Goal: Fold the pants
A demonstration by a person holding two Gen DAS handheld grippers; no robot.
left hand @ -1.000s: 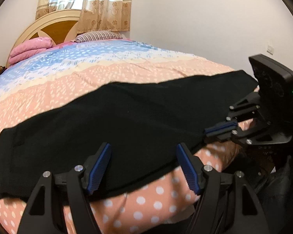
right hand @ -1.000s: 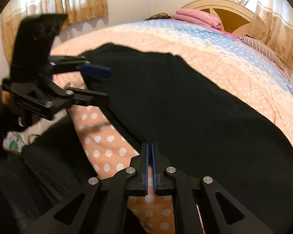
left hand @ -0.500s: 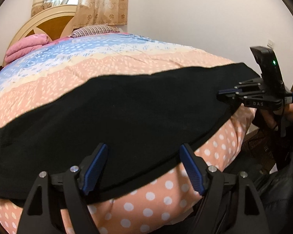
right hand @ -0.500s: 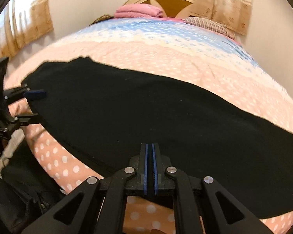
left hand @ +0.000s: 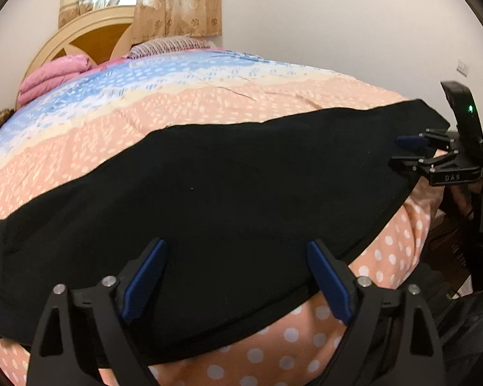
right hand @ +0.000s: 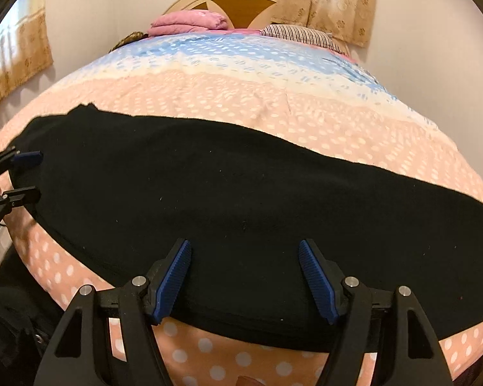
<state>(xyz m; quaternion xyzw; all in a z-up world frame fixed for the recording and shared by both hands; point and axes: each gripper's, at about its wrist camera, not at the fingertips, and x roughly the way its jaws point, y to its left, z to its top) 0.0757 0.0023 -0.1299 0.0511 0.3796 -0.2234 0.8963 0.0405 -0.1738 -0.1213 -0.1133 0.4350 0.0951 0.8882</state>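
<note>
Lying flat, black pants [left hand: 228,199] on bed [left hand: 209,103]

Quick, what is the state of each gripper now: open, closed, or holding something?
Left gripper: jaws open, holding nothing, above the near edge of the black pants.
Right gripper: jaws open, holding nothing, also above the pants' near edge.

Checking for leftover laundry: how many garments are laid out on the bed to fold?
1. A single pair of black fabric pants lies flat across the near edge of the peach polka-dot bedspread. The folded pink blanket by the headboard isn't counted; others may be out of view.
</note>
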